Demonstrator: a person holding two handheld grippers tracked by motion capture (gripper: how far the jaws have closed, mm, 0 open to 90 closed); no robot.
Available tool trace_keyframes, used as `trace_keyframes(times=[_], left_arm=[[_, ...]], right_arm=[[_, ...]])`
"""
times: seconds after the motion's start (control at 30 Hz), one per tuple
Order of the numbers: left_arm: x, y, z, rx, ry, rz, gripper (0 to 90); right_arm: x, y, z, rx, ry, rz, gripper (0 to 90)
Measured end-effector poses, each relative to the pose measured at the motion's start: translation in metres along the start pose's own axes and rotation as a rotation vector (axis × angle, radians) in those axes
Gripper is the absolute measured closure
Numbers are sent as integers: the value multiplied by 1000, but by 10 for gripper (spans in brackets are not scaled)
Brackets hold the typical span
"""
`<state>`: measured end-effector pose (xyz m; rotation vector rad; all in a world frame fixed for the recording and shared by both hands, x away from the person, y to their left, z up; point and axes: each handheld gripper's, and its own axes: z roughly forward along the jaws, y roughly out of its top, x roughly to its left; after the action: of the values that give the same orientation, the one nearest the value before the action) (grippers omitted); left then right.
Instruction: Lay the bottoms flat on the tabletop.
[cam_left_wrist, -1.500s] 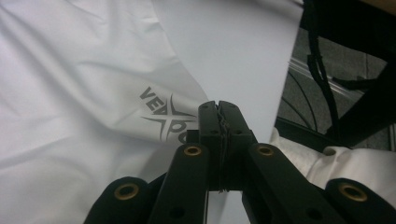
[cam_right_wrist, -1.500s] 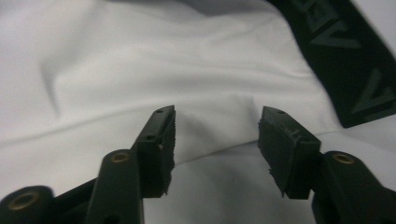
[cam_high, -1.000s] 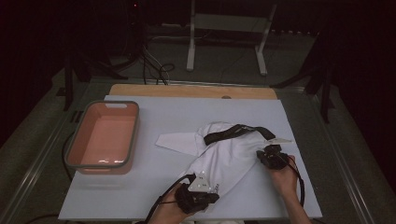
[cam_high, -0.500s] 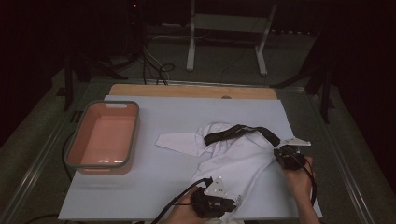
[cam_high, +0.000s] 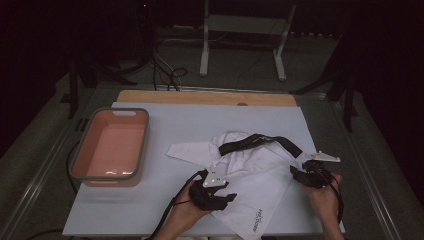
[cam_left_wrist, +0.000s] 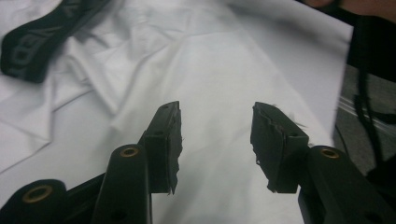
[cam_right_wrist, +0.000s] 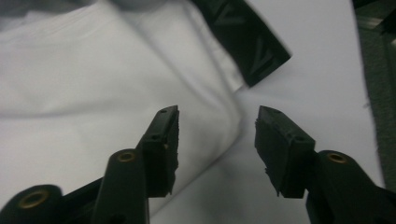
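A white garment (cam_high: 255, 172) with a black band (cam_high: 260, 141) lies rumpled on the white table cover, right of the middle. My left gripper (cam_high: 225, 196) hovers over its near left part, and its jaws have just been opening; in the left gripper view they (cam_left_wrist: 215, 140) stand apart above the white cloth (cam_left_wrist: 219, 70) with nothing between them. My right gripper (cam_high: 300, 175) is at the garment's right edge; its jaws have just been opening too. In the right gripper view they (cam_right_wrist: 217, 140) stand apart over the folded cloth edge (cam_right_wrist: 224, 126), near the black band's end (cam_right_wrist: 247, 42).
A salmon-coloured tub (cam_high: 112, 145) with a grey rim stands at the left of the table. A wooden strip (cam_high: 205, 97) runs along the far edge. Cables and a white stand (cam_high: 240, 35) are on the floor beyond. The table's right edge (cam_high: 325, 165) is close to my right hand.
Both grippers have let go of the garment and their jaws stand apart. The right hand moved outward to the right; the left hand drew back, then came forward again. The cloth lies flatter.
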<state>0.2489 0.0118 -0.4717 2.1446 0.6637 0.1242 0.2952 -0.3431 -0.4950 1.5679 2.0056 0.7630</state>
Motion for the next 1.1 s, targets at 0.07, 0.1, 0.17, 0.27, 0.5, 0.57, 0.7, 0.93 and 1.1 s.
trace_keyframes(times=[0.07,0.1,0.17,0.27,0.5,0.57,0.7,0.93,1.1], left_arm=[[6,-2,2,12,21,-4,531],[9,-3,3,19,23,-10,530],[12,-5,4,23,34,-25,526],[16,-10,5,41,44,-27,524],[24,-25,8,84,74,-42,522],[26,-28,9,99,83,-44,524],[29,-33,13,115,92,-50,542],[32,-35,21,153,122,-31,610],[32,-33,20,171,84,-45,872]], right_arm=[[3,-5,-3,14,17,3,481],[4,-8,-4,21,26,2,480],[7,-14,-7,31,61,10,481],[13,-19,-11,44,78,8,488],[25,-28,-21,55,100,-14,496],[28,-31,-24,56,102,-25,501],[32,-33,-23,66,113,-35,516],[43,-34,-16,104,111,-62,569],[43,-31,-15,113,151,-69,825]])
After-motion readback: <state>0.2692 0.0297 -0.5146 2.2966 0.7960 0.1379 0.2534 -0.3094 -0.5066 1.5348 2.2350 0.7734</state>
